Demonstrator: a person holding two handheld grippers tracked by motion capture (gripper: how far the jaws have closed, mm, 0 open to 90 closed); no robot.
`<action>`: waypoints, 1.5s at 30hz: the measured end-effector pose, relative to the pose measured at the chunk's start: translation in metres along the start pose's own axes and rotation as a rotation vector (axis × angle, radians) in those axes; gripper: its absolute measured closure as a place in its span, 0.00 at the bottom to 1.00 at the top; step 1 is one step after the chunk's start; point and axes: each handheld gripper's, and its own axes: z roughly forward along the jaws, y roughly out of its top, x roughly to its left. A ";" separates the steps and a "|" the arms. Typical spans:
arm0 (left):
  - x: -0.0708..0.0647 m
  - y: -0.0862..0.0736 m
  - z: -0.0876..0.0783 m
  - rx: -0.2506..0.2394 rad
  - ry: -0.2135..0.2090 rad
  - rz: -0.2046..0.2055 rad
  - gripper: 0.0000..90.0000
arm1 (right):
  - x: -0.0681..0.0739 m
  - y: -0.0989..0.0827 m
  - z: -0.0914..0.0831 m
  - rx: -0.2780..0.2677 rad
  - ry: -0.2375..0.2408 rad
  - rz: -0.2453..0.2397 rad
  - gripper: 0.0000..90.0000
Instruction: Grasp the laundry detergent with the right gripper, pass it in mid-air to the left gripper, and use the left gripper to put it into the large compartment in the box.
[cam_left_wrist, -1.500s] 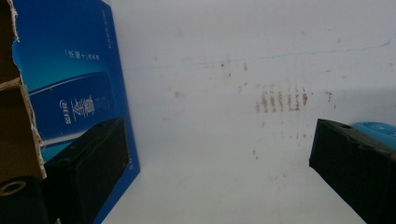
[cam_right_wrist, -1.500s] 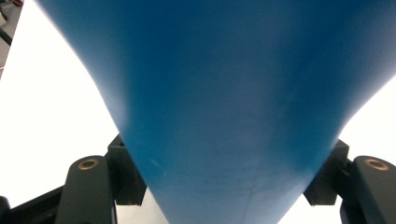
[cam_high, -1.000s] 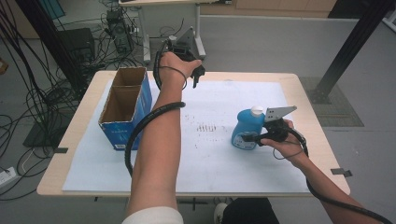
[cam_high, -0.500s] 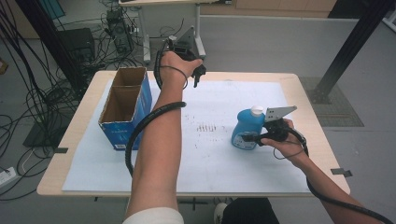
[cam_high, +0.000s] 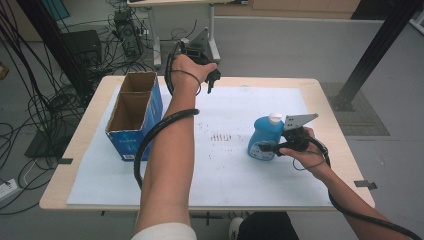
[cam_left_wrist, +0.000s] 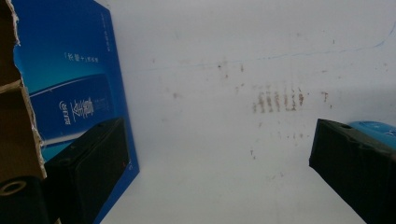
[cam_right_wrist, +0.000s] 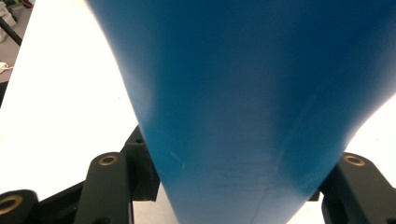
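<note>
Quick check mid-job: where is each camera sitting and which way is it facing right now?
High view: above the person's side of the table, facing forward and down; shows both forearms, the left gripper raised at the far edge and the right gripper at the blue bottle.
Left gripper view: rides the left gripper, facing down between its spread jaws at the white sheet and blue cardboard box.
Right gripper view: rides the right gripper, pressed close to the blue bottle between its jaws.
Shared: the bottle appears in all three.
</note>
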 end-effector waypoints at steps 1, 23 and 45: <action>0.000 0.000 0.000 0.001 0.001 0.001 0.06 | 0.000 0.000 0.000 0.000 0.000 0.000 0.45; 0.001 -0.001 -0.004 -0.004 0.002 0.000 0.06 | 0.001 0.002 0.000 0.013 0.002 -0.012 0.46; 0.003 -0.002 -0.007 -0.013 0.000 -0.004 0.06 | 0.001 0.001 0.000 0.007 -0.001 -0.009 0.47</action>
